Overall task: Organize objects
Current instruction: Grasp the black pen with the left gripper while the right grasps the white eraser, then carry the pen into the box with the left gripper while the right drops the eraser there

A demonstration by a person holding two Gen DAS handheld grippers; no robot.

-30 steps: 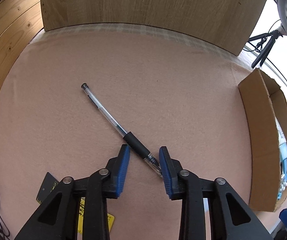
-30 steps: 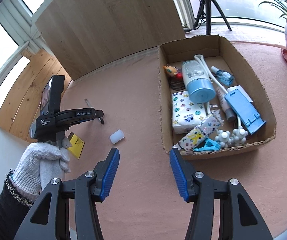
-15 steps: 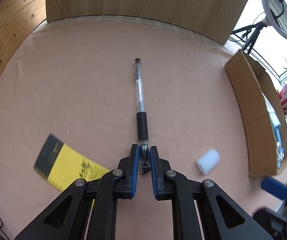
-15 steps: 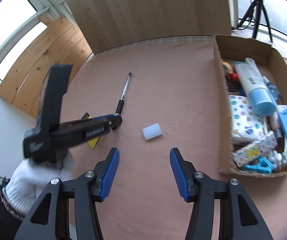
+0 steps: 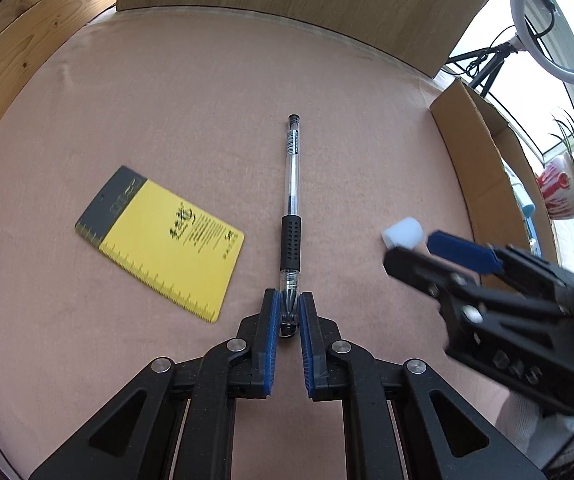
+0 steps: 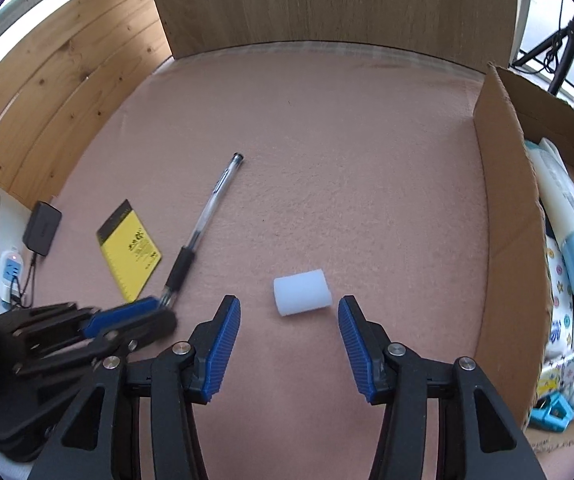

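While the left gripper [image 5: 287,312] clamps the pen [image 5: 291,204] by its tip, the right gripper [image 6: 289,320] gapes wide, with the white block [image 6: 302,290] just ahead between its fingers.

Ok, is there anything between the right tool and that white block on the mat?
Nothing visible. The white block lies on bare mat just ahead of the open right tool, roughly centred on the gap. The pen and the left tool holding it lie off to the side.

We see black handwritten-style characters and a printed ruler scale on the yellow notepad [image 5: 163,240]; neither is legible.
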